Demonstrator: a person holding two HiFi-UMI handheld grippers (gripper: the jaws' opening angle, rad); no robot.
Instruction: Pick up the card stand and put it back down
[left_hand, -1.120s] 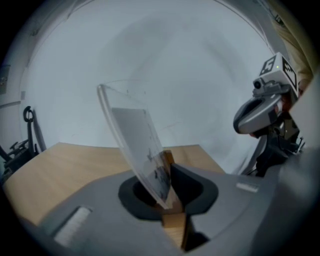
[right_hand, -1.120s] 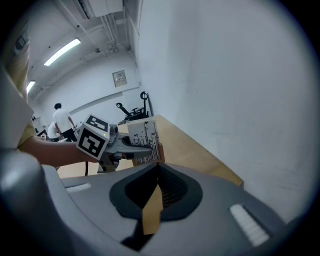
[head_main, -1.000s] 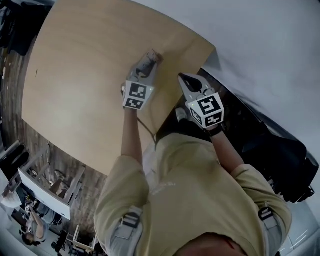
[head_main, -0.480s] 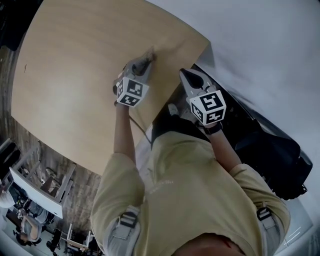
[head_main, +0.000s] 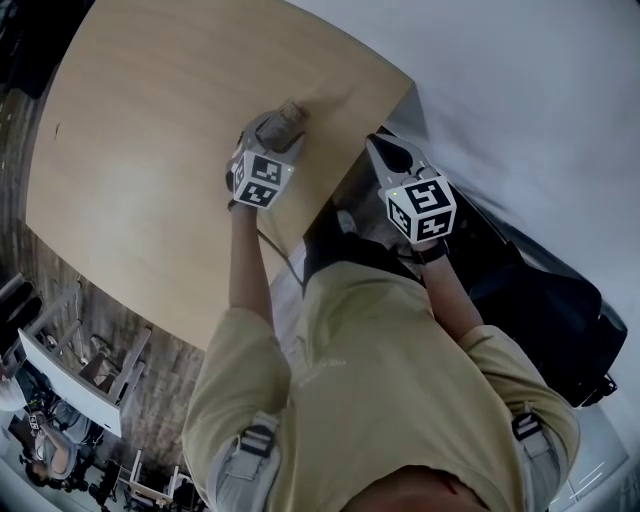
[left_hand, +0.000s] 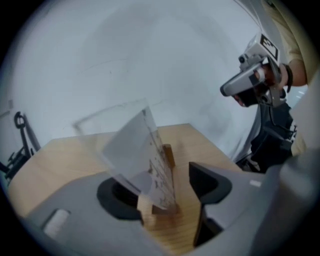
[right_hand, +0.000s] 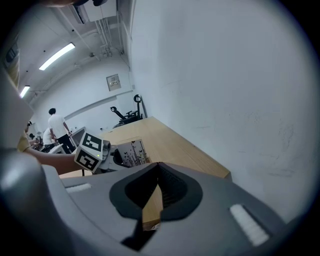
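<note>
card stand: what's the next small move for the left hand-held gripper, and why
Probably draw the left hand-held gripper straight back. Its jaws have just been opening, and the card stand stands between them on the table, not gripped.

- Left gripper view: the print on the card stand (left_hand: 142, 155) is too blurred to read, and its wooden base (left_hand: 169, 156) shows only in part.
- Head view: the left gripper (head_main: 281, 120), jaws just opening with the stand between them, covers most of it.
- The table (head_main: 150, 150) runs off the top edge.
- Right gripper view: a distant person (right_hand: 56, 125) is too small to detail.
</note>
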